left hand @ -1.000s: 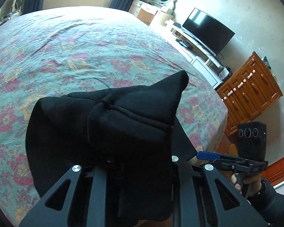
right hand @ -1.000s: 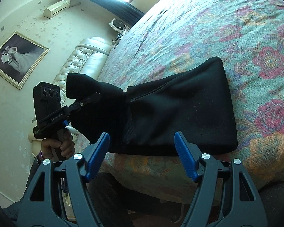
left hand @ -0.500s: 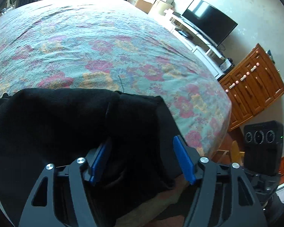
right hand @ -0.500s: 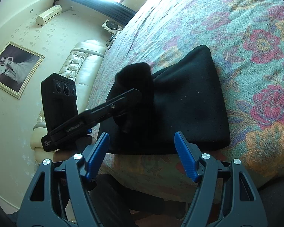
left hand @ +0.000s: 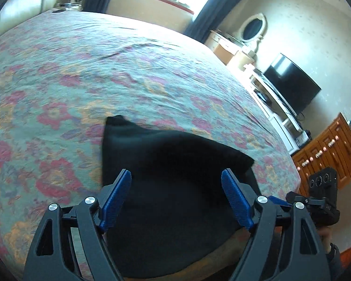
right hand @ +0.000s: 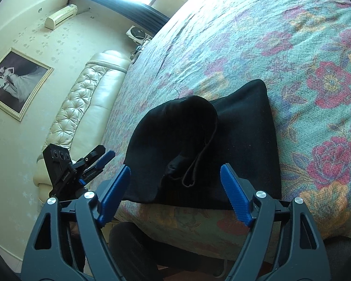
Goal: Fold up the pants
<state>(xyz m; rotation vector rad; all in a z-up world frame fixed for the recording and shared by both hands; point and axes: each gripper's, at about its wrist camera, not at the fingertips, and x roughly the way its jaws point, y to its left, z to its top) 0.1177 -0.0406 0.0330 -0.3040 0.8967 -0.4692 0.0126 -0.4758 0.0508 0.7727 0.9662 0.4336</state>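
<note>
Two grippers are hanging over the near edge of a bed (right hand: 292, 35), and both are standing with their jaws spread and nothing pinched between the blue pads. The left gripper (left hand: 175, 201) is pointing down at the black pants (left hand: 175, 175); its jaws have just been opening, and the pads (left hand: 115, 201) are sitting clear of the cloth, one on each side above it. The right gripper (right hand: 175, 193) is aiming at the same bundle from the other side, and its jaws have just been opening a little wider too, with no cloth caught in them.

The pants (right hand: 222, 140) are lying folded into a thick dark block on the floral bedspread, right at the bed's near edge, with a rounded flap of cloth resting loosely on top and a thin drawstring loop showing on it. In the left view one corner of the block is pointing away across the bedspread (left hand: 105, 70).

Each gripper is showing in the other's view: the left one (right hand: 93, 164) is sitting just beside the pants toward the padded headboard (right hand: 82, 105), and the right one (left hand: 316, 201) is sitting off to the side near a wooden dresser (left hand: 334, 149). A dark television (left hand: 292, 86) is standing against the far wall, and a framed picture (right hand: 14, 82) is hanging above the headboard
</note>
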